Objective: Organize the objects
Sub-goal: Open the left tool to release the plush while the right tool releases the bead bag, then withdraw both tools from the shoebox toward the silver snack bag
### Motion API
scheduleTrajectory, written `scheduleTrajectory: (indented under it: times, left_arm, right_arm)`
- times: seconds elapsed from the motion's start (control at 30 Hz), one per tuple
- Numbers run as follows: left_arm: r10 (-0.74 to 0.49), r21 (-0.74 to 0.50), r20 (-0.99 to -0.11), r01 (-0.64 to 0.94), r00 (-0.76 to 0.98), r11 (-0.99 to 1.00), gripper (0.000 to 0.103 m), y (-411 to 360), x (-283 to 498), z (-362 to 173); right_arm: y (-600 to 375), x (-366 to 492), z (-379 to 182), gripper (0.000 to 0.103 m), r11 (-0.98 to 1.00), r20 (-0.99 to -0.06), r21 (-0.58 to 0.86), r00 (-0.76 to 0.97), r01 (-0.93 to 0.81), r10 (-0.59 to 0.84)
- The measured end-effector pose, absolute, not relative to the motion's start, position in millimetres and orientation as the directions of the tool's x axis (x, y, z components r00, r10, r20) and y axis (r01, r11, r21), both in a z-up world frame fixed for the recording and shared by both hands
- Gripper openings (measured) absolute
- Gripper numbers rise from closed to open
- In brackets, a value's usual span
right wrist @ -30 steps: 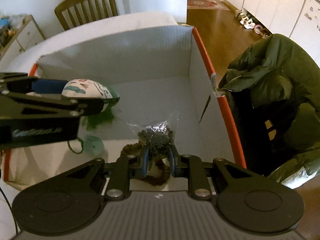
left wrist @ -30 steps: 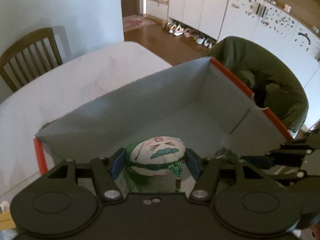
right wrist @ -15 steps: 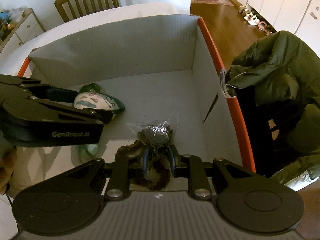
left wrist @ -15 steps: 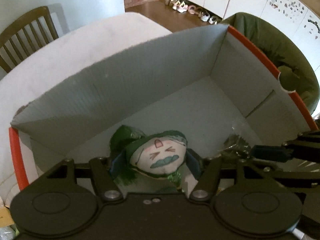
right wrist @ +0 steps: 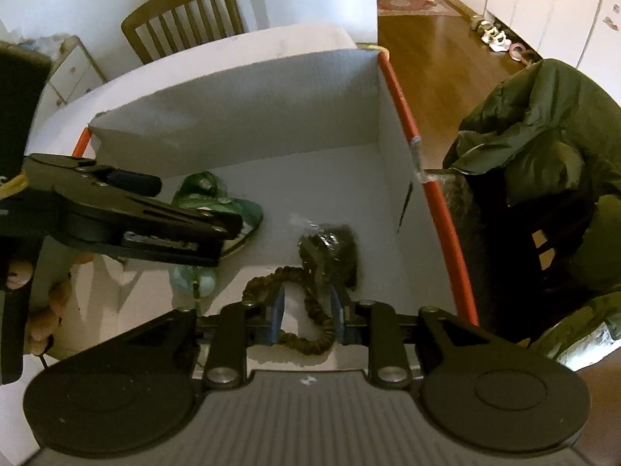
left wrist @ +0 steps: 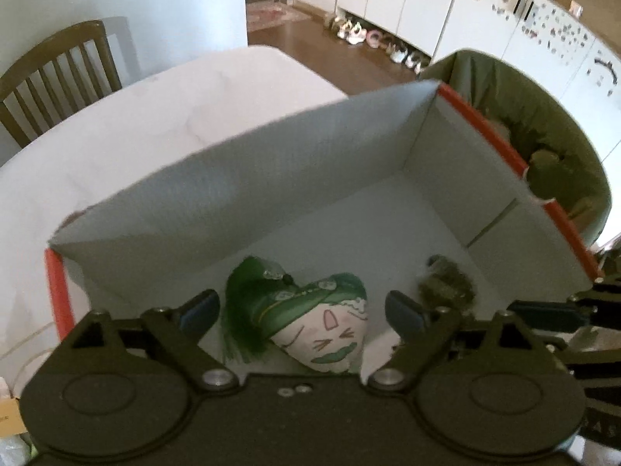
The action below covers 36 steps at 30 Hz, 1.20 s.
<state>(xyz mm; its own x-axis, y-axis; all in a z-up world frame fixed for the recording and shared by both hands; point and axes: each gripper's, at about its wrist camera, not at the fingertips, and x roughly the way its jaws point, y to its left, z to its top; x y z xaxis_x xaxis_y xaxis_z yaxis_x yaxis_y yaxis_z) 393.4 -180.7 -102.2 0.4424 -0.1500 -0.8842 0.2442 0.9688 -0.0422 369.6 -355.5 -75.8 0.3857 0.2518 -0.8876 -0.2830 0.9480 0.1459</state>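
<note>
Releasing the green-haired plush face toy (left wrist: 322,326) into the grey orange-edged cardboard box (left wrist: 271,194): left gripper (left wrist: 302,310) just opened wide; lift straight; right gripper (right wrist: 306,306) narrowly straddles brown scrunchie (right wrist: 306,334)

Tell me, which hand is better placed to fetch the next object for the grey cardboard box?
Left. Its tongs have just been opening, and the green-haired plush face toy lies free between them. The right tongs stand narrow around the brown fabric scrunchie.
</note>
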Motion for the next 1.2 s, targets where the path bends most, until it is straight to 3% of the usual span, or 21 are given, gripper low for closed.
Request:
scheduleTrajectory:
  times: [0.67,0.8,0.93,1.2]
  left_arm:
    - [-0.264,-0.123,-0.752,0.265,0.605,0.957,0.092,-149.0,330.7,-15.8]
    - [-0.274,-0.141,-0.728,0.254,0.628,0.957,0.093,-131.3,309.1,-6.5]
    - [-0.276,-0.154,-0.712,0.24,0.646,0.958,0.093,-110.6,286.3,-0.2]
    - [-0.255,-0.132,-0.676,0.227,0.691,0.965,0.1,-63.6,241.0,12.6]
  right_arm:
    - [-353.0,319.1,-8.2,0.025,0.934,-0.798,0.214,0.5,-0.287,0.337]
    - [-344.5,303.6,6.8,0.033,0.928,-0.771,0.223,0.528,-0.3,0.356]
    - [-334.1,288.6,16.2,0.047,0.919,-0.752,0.249,0.537,-0.307,0.383]
    - [-301.1,256.8,24.6,0.054,0.912,-0.73,0.248,0.555,-0.328,0.398]
